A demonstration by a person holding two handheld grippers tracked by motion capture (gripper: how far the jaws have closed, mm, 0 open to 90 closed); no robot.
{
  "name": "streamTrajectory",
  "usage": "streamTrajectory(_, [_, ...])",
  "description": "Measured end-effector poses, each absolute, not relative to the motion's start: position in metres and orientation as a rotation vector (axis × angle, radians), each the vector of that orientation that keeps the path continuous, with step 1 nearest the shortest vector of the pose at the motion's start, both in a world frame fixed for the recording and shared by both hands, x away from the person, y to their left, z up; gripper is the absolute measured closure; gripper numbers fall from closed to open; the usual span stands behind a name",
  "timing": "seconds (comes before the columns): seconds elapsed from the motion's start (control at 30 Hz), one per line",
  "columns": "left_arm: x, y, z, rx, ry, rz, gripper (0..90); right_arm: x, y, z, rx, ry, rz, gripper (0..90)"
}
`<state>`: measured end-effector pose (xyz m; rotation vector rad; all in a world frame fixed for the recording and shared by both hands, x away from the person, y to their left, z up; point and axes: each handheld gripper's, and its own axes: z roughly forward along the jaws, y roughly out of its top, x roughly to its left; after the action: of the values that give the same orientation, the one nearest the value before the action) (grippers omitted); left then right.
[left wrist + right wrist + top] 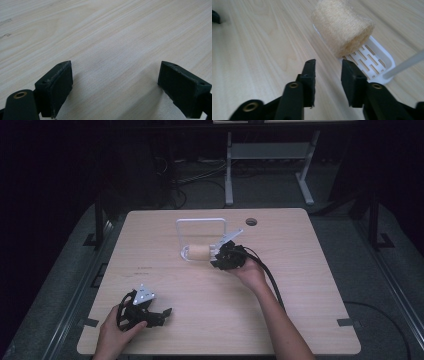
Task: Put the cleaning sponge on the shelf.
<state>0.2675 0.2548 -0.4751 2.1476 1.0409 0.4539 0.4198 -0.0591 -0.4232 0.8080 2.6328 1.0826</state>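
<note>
In the high view, a tan roll (199, 253) is seen lying on its side in a white rack (200, 239) toward the far edge of the surface (300, 320), about midway along it; the right tongs (218, 256) are held just beside the roll's end, while the left tongs (162, 314) are rested near the near left corner, well apart from it. In the left gripper view, the left tongs (115, 85) are shown spread wide over bare wood, with nothing between them. In the right gripper view, the right tongs (327, 75) are parted by a narrow gap, empty, just short of the roll (343, 27), which rests on the slotted tray of the rack (372, 60). The roll is judged light, soft and fuzzy, likely to squash; it would best be gripped across its middle. No writing or label can be read.
</note>
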Motion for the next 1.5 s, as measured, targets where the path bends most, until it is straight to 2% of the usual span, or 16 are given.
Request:
streamTrajectory(0.13, [0.267,0.255,-0.475,2.15,1.04,0.453,11.9,0.411,-0.068,-0.421,0.838,2.617,1.082,43.0])
streamTrajectory(0.33, [0.267,0.255,-0.475,2.147,1.039,0.453,11.9,0.396,-0.089,-0.424,0.89,2.583,1.044,30.8])
streamTrajectory(1.07, [0.268,0.255,-0.475,2.145,1.039,0.455,11.9,0.328,-0.164,-0.438,1.037,2.432,1.003,14.4])
streamTrajectory(1.5, [0.267,0.255,-0.475,2.143,1.04,0.455,11.9,0.283,-0.216,-0.463,1.232,2.306,0.986,12.4])
